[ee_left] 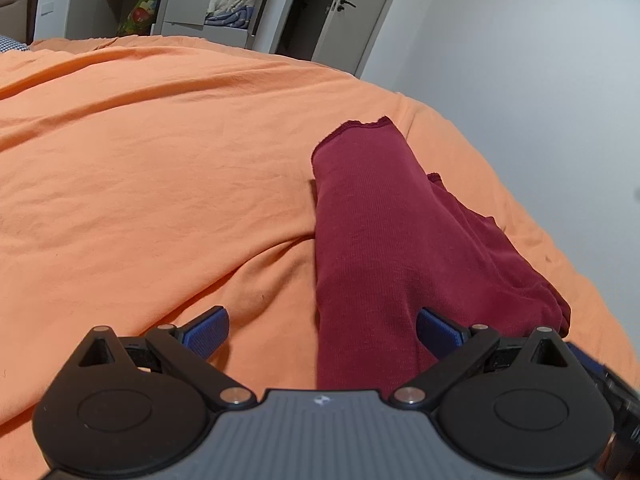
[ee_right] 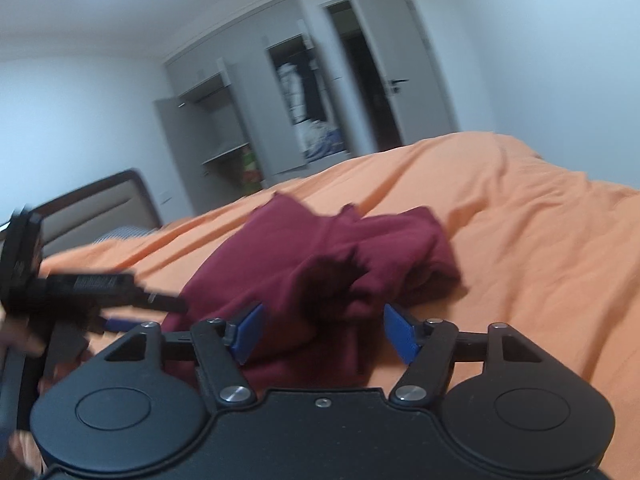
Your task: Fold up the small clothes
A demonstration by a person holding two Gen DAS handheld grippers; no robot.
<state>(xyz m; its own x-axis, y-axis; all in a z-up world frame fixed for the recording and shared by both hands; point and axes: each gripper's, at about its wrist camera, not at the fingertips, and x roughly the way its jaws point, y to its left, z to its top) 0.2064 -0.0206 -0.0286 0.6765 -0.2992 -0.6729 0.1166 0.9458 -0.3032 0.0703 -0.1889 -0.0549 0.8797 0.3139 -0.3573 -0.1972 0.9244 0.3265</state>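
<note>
A dark red garment (ee_left: 368,240) is seen lying on a bed covered with an orange sheet (ee_left: 160,168), near the bed's right edge in the left wrist view. In that view it is folded into a long narrow band running away from the camera, with a frilled hem at the far end and a second layer bunched along its right side. In the right wrist view, which is blurred, the same garment (ee_right: 304,264) looks lumpier, with loose folds piled toward the far side.

The left tool (ee_left: 322,330) is held low over the near end of the band with its jaws spread wide and nothing gripped; the cloth passes between the blue pads (ee_left: 438,332), one pad resting over the red fabric and the other over bare sheet. The right tool (ee_right: 322,332) is likewise open and empty, hovering just over the near edge of the garment. The left tool (ee_right: 80,296) is also caught at the left of the right wrist view, blurred, with part of a hand beside it.

The step in hand is judged to be a further fold of the band. For a clean result, both near corners should be pinched through all layers, so the bunched side layer is carried along, not left behind. The near end should be lifted evenly and laid toward the frilled hem, edges matched. An open wardrobe (ee_left: 224,0) stands behind the bed.
</note>
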